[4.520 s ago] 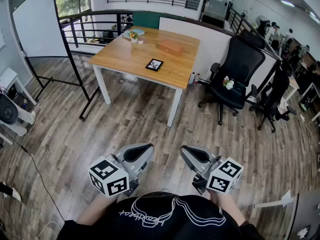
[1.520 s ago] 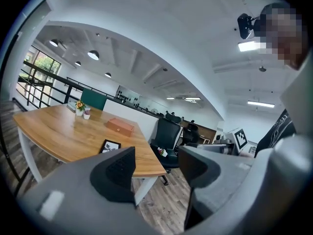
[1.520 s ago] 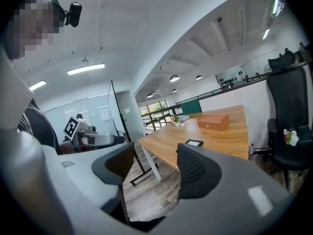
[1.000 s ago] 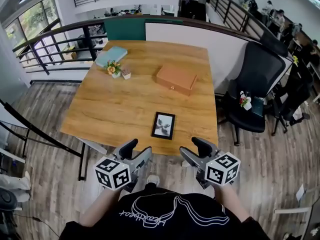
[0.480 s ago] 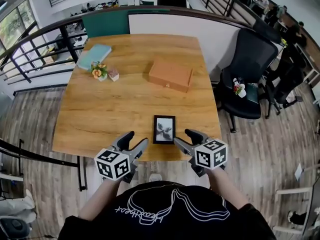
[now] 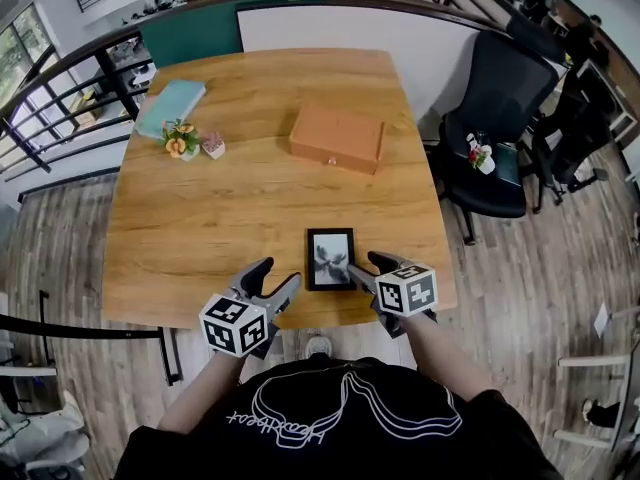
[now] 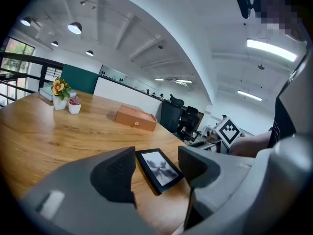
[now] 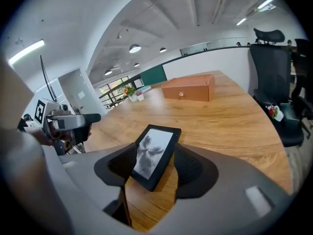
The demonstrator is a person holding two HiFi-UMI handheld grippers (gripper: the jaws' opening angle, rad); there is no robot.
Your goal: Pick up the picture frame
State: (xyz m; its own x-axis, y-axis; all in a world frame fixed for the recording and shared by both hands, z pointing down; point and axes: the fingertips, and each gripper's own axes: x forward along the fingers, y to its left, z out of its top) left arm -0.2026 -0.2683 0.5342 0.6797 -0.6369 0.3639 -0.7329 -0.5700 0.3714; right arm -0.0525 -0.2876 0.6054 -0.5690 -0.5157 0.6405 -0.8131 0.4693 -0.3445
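The black picture frame (image 6: pixel 330 258) lies flat near the front edge of the wooden table (image 6: pixel 200 228), with a grey print in it. My right gripper (image 6: pixel 365 266) is at its lower right corner. In the right gripper view the frame's (image 8: pixel 154 153) near end lies between the jaws of that gripper (image 8: pixel 155 163). They have just been closing, and I see no pad pressing on it. My left gripper (image 6: pixel 277 274) hovers over the table edge left of the frame, open and empty. The left gripper view shows the frame (image 7: pixel 161 166) ahead through that gripper's (image 7: pixel 157 164) gap.
An orange-brown box (image 6: pixel 337 138) sits at the table's far middle. Small potted flowers (image 6: pixel 180 138) and a teal book (image 6: pixel 170 106) are at the far left. A black office chair (image 6: pixel 500 108) stands right of the table, and a railing runs on the left.
Both grippers have moved forward and down to the table's near edge. The right one has come up to the frame's lower right corner, and its jaws look slightly narrower.
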